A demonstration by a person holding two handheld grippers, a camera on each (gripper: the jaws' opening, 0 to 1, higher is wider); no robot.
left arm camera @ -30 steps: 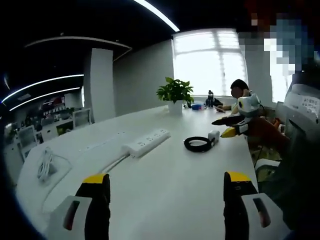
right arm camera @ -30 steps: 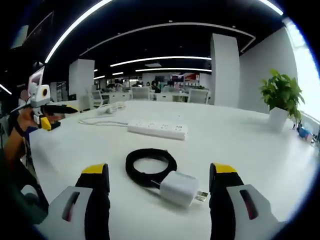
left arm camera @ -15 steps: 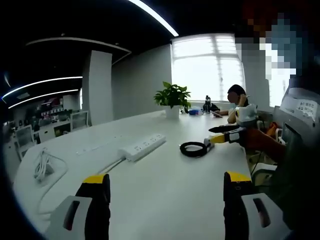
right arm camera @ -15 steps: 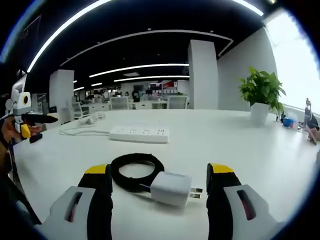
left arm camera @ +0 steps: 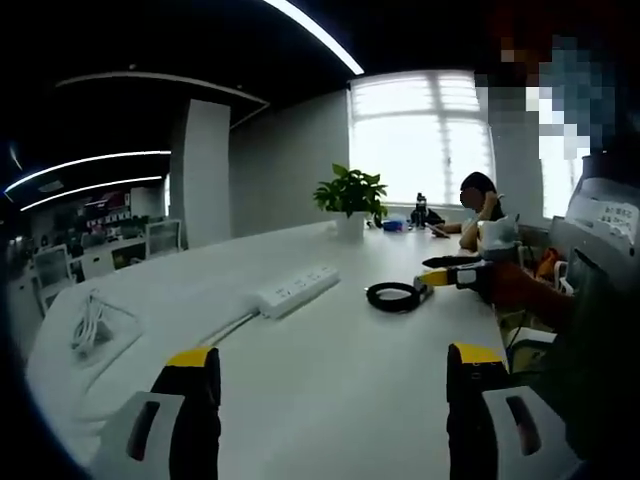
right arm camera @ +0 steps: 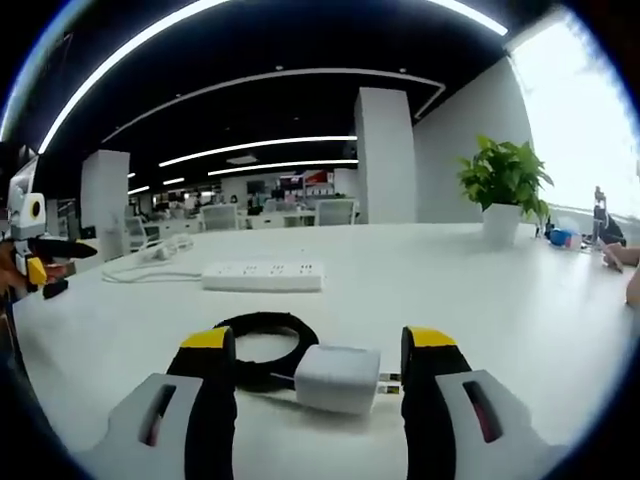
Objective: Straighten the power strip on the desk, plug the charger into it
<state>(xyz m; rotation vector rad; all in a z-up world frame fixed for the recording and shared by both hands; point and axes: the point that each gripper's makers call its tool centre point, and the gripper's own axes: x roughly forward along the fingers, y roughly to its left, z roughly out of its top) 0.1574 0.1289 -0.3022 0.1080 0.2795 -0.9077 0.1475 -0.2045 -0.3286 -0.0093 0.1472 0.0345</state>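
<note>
It was an open-plan office: a long white desk [left arm camera: 330,350], rows of chairs [right arm camera: 335,211] and workstations behind, ceiling strip lights [right arm camera: 250,165], and a plant [right arm camera: 503,180] near the desk's far edge.

A potted plant [right arm camera: 503,185] and, seemingly, a bundled white cable [left arm camera: 92,322].

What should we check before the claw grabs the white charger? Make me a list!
1. Right gripper open: ok, its jaws stand apart.
2. Charger between those jaws: ok, it lies on the desk between them, not yet pinched.
3. Prongs free: ok, they point toward the right jaw.
4. Black cable out of the way: not ok, its coil lies against the left jaw.
5. Power strip ready: cannot tell if straight; its sockets look free.
6. Left gripper free: ok, open and holding nothing.
</note>
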